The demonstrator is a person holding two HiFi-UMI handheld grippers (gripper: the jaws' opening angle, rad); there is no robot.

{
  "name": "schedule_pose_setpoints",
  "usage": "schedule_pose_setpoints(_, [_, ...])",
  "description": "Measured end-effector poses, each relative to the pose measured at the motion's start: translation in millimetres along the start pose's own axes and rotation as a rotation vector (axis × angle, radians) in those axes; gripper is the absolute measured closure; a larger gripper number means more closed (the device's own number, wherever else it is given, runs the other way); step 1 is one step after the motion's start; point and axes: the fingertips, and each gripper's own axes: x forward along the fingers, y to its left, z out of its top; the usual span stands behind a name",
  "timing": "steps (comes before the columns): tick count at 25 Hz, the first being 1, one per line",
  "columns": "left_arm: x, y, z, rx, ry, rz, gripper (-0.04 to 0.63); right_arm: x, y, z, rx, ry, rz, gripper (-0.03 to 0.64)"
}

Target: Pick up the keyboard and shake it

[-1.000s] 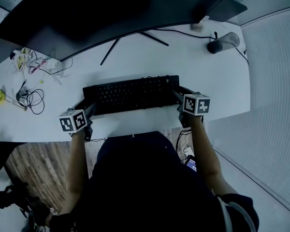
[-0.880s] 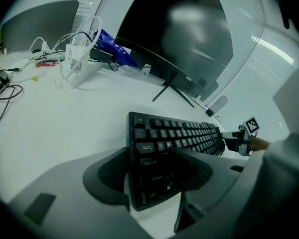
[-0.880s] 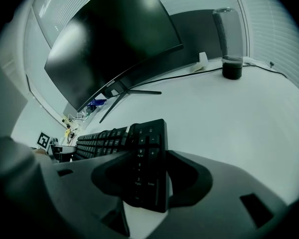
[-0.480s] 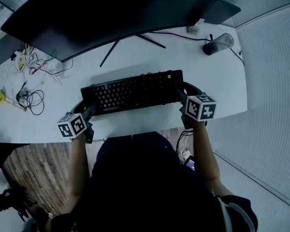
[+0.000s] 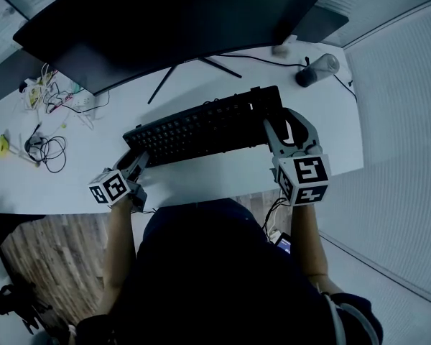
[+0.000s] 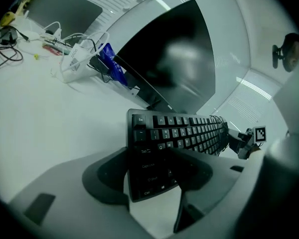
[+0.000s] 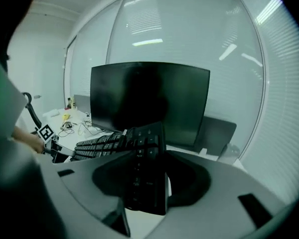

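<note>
A black keyboard (image 5: 205, 126) hangs slantwise over the white desk (image 5: 215, 175), its right end higher than its left. My left gripper (image 5: 136, 160) is shut on the keyboard's left end (image 6: 179, 136), with the jaws on either side of the lower key rows (image 6: 149, 176). My right gripper (image 5: 281, 131) holds the right end. In the right gripper view the number-pad end (image 7: 144, 153) fills the gap between the jaws (image 7: 149, 180), which are closing on it. The keyboard's cable runs off behind it.
A wide dark monitor (image 5: 165, 20) on a thin-legged stand looms behind the keyboard. Tangled cables and small items (image 5: 43, 142) lie at the desk's left. A dark cylindrical cup (image 5: 316, 69) stands at the back right. The desk's front edge is by my body.
The right gripper has risen toward the camera with the keyboard's right end, so the keyboard now slants. The left gripper has shifted only slightly.
</note>
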Motion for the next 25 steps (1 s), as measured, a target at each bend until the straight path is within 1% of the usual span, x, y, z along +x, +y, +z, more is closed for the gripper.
schedule_pose_setpoints(2, [3, -3, 2, -0.008, -0.019, -0.025, 0.324, -7, 1, 11, -0.05, -0.032, -0.018, 0.413])
schedule_pose_setpoints(3, [3, -5, 5, -0.006, -0.029, -0.032, 0.324, -9, 1, 14, -0.057, -0.043, -0.022, 0.413])
schedule_pose_setpoints(4, [2, -7, 8, 0.004, -0.039, -0.031, 0.325, -9, 0, 15, -0.05, -0.05, -0.023, 0.413])
schedule_pose_setpoints(6, [-3, -13, 19, 0.048, -0.054, -0.006, 0.325, -8, -7, 8, -0.001, -0.058, -0.015, 0.413])
schedule_pose_setpoints(8, [-11, -22, 36, 0.124, -0.067, 0.038, 0.325, -4, -16, -6, 0.082, -0.064, 0.002, 0.414])
schedule_pose_setpoints(12, [-38, -50, 81, 0.332, -0.089, 0.165, 0.327, 10, -26, -44, 0.319, -0.066, 0.064, 0.414])
schedule_pose_setpoints(15, [-60, -74, 109, 0.476, -0.088, 0.264, 0.325, 25, -19, -75, 0.506, -0.04, 0.138, 0.416])
schedule_pose_setpoints(18, [-77, -96, 128, 0.599, -0.106, 0.349, 0.326, 38, -4, -103, 0.666, -0.013, 0.221, 0.416])
schedule_pose_setpoints(22, [-93, -118, 143, 0.733, -0.137, 0.436, 0.325, 50, 22, -135, 0.839, 0.024, 0.312, 0.416])
schedule_pose_setpoints(24, [-96, -122, 146, 0.769, -0.133, 0.458, 0.325, 52, 32, -143, 0.895, 0.047, 0.331, 0.416])
schedule_pose_setpoints(25, [-96, -121, 146, 0.771, -0.131, 0.463, 0.325, 52, 35, -145, 0.905, 0.053, 0.331, 0.416])
